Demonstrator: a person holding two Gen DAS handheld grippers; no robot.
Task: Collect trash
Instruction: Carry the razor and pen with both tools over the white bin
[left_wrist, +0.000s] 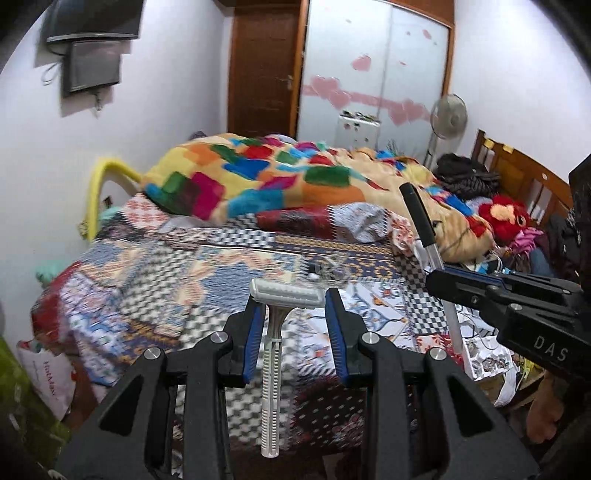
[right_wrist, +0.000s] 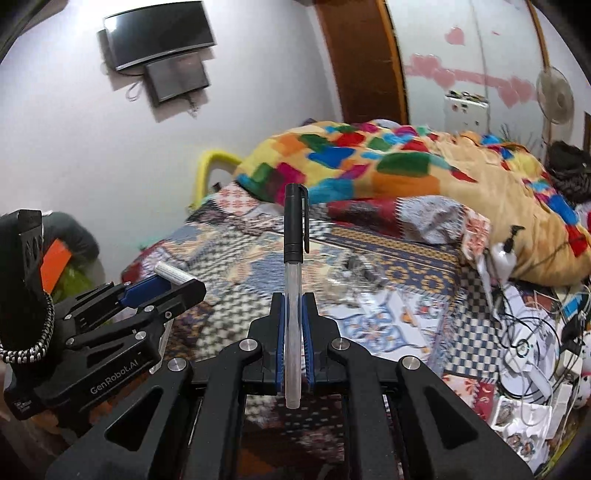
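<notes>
White plastic, item one: a disposable razor (left_wrist: 271, 354), standing between the blue pads of my left gripper (left_wrist: 294, 306), low centre of the left wrist view. The jaws look spread wider than the handle; it seems to lean on the left pad alone, so I cannot tell if it is truly clamped. I judge it light, stiff and slick; hold the ribbed handle, away from the blade head.

Clear plastic, item two: a ballpoint pen (right_wrist: 294, 295) with black cap, upright, pinched at the barrel by my right gripper (right_wrist: 294, 306), jaws nearly closed on it. Light, rigid, round, so liable to pivot.

Beyond, mid-frame: crumpled clear wrapper (left_wrist: 330, 267) on the patchwork bedspread (left_wrist: 155, 280); probably very light and crushable.
</notes>
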